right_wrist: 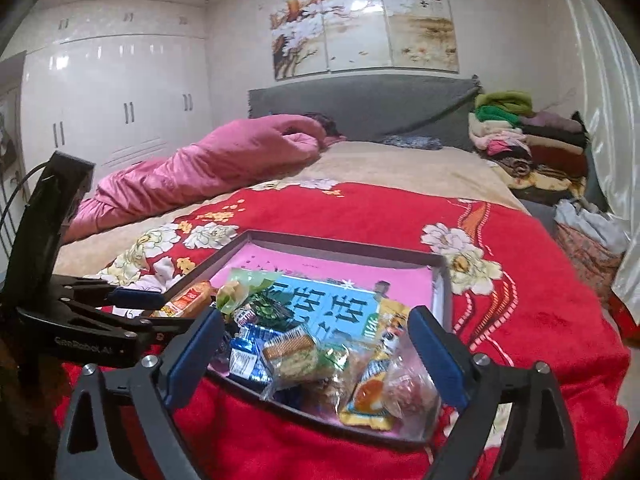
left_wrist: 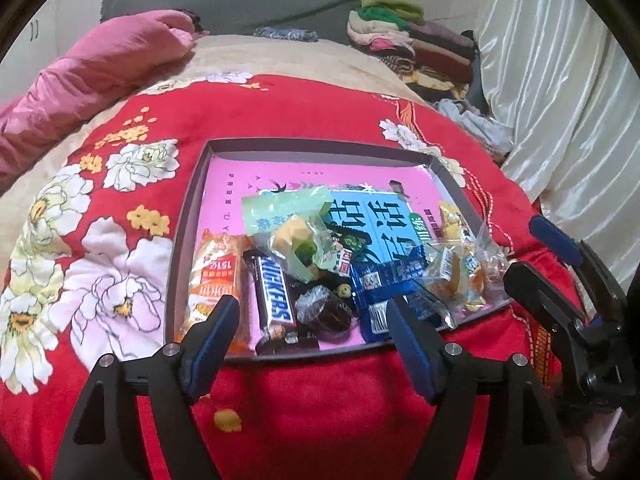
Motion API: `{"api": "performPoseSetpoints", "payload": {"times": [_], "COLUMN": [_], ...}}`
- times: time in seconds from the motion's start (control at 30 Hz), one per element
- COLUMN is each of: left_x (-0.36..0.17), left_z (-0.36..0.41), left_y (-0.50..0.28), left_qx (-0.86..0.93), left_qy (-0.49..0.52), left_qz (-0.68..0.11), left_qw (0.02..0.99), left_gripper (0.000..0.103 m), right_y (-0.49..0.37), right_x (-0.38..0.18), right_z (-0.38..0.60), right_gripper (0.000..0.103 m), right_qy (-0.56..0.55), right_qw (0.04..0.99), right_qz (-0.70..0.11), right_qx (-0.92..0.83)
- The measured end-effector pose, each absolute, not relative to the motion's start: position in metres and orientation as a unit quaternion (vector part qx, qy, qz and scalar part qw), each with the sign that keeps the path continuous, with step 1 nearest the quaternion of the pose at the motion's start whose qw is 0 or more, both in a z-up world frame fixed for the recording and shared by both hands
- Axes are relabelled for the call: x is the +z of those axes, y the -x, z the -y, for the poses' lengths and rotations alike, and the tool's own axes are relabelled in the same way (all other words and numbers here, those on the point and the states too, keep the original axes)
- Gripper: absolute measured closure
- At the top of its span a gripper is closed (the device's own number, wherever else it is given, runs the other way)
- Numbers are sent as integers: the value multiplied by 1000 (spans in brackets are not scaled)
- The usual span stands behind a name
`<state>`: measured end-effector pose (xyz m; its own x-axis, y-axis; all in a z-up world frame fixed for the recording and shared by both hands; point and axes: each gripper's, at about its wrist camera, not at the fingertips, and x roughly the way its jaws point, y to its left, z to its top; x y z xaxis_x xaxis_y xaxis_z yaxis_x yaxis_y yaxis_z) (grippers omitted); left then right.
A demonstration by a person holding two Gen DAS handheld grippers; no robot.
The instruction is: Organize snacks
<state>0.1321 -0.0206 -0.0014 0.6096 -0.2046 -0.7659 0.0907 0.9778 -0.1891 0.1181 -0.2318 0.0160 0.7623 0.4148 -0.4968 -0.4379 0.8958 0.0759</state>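
Note:
A shallow box (left_wrist: 320, 146) with a pink floor lies on a red flowered blanket and holds a heap of snacks. In the left wrist view I see a Snickers bar (left_wrist: 276, 296), an orange packet (left_wrist: 214, 280), a green bag (left_wrist: 296, 232), a large blue packet (left_wrist: 384, 232) and clear-wrapped cakes (left_wrist: 460, 276). My left gripper (left_wrist: 312, 332) hovers open over the box's near edge, holding nothing. My right gripper (right_wrist: 316, 344) stands open above the box's (right_wrist: 340, 246) near right corner, over a wafer pack (right_wrist: 292, 350) and a yellow packet (right_wrist: 368, 396). Each gripper shows at the edge of the other's view.
The red blanket (left_wrist: 280, 112) covers a bed. A pink quilt (right_wrist: 192, 172) lies at the far left, folded clothes (right_wrist: 528, 140) are piled at the far right by a grey headboard (right_wrist: 360, 108). A white curtain (left_wrist: 560, 80) hangs along the right side.

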Motion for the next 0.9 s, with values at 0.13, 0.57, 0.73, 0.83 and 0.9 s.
{"api": "performPoseSetpoints", "payload": {"times": [0.13, 0.57, 0.73, 0.83, 0.9], "left_x": [-1, -6, -3, -2, -2], "left_z": [20, 10, 13, 15, 15], "left_y": [-120, -80, -67, -59, -56], "left_qx": [-84, -66, -70, -74, -76], "left_qy": [72, 70, 68, 66, 66], "left_qz": [-440, -452, -450, -450, -451], "left_qw": [891, 887, 888, 887, 887], "left_gripper": [25, 25, 25, 25, 25], "right_y": [-111, -74, -62, -54, -49], "right_x": [16, 5, 3, 2, 2], "right_z": [237, 233, 230, 226, 223], "right_gripper": [7, 2, 2, 2, 2], "right_qy": [-2, -14, -19, -8, -3], "right_qw": [937, 925, 922, 921, 920], "right_qz": [-285, -342, -358, -365, -368], "right_qx": [203, 166, 149, 137, 132]}}
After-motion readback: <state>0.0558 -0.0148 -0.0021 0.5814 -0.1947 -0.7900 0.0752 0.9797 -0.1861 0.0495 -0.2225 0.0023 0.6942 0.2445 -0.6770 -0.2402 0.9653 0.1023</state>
